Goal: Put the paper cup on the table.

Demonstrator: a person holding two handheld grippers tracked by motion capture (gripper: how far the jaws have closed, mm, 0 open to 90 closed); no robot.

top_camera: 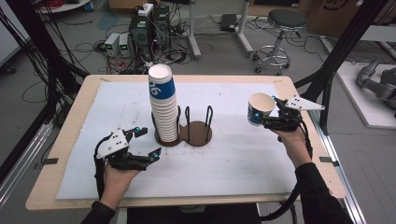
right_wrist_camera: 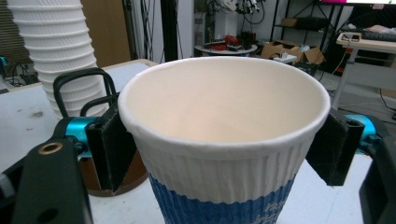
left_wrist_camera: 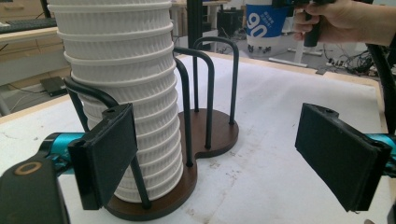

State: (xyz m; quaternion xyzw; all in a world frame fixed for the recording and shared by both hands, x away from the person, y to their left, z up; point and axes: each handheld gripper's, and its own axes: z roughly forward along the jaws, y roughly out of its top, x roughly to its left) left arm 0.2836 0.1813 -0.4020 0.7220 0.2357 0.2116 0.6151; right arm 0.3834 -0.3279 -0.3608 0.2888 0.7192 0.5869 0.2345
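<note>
The high view looks from above the person's side, forward and down on the whole table, with the room floor behind. The left gripper view sits low, just above the table surface, close to the stack of cups in the holder. The right gripper view is very near to the single cup and faces across the table. All three views share the stack and the holder.
</note>
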